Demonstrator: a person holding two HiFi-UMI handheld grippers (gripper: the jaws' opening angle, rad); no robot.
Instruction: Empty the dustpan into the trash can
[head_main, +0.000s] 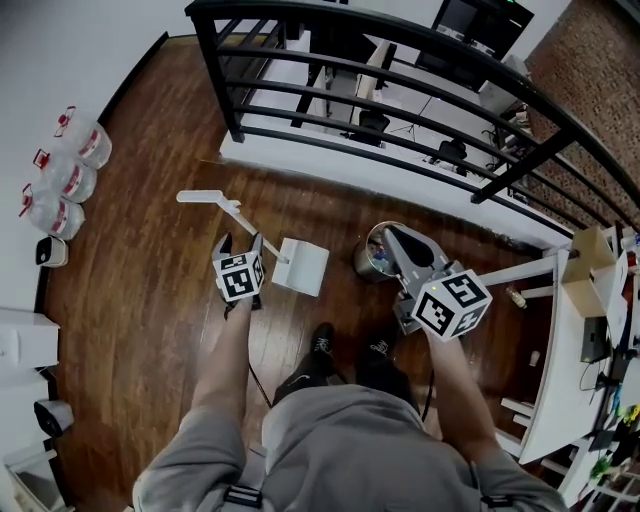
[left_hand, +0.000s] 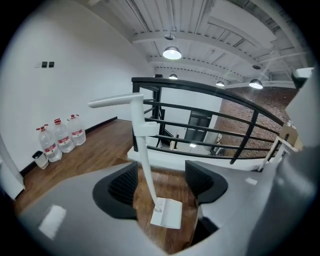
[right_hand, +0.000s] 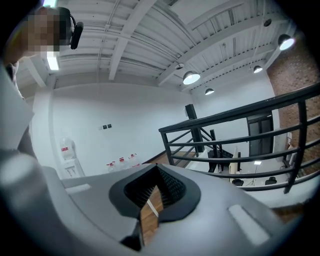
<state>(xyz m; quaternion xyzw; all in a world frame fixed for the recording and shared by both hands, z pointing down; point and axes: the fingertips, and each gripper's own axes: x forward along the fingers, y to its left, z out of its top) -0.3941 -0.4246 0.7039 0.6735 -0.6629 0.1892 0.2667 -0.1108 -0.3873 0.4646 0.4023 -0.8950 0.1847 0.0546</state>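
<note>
On the wood floor (head_main: 150, 300), just ahead of the person's shoes (head_main: 322, 345), the white dustpan (head_main: 303, 267) stands upright on its pan. Its long handle (head_main: 232, 205) slants up and away to the left.

- Left gripper (head_main: 241, 240): just left of the pan, tips beside the lower handle. In the left gripper view its jaws stand wide apart (left_hand: 162, 175). The handle (left_hand: 141, 145) rises through the gap, nearer the left pad (left_hand: 125, 184), and neither pad presses on it. The pan (left_hand: 167, 214) lies on the floor low in the gap, beyond the tips. Whether a tip brushes the handle I cannot tell.
- Right gripper (head_main: 392, 232): reaches over the trash can (head_main: 372, 258), well apart from the dustpan. Its jaws are closed to a narrow slit (right_hand: 156, 172) with nothing gripped. Floor boards show through the slit, and a thin pale line crosses it that I cannot identify.
- Trash can: round and metallic, to the right of the dustpan, near the foot of the black railing (head_main: 400, 90).

Hidden or unclear:
- The right gripper and its marker cube cover most of the can; only its left rim and part of the inside show. The contents are too small to read.
- No debris can be made out in the pan.
- The right gripper view shows neither can nor dustpan.
- Water bottles (head_main: 70, 180) stand by the far left wall.
</note>
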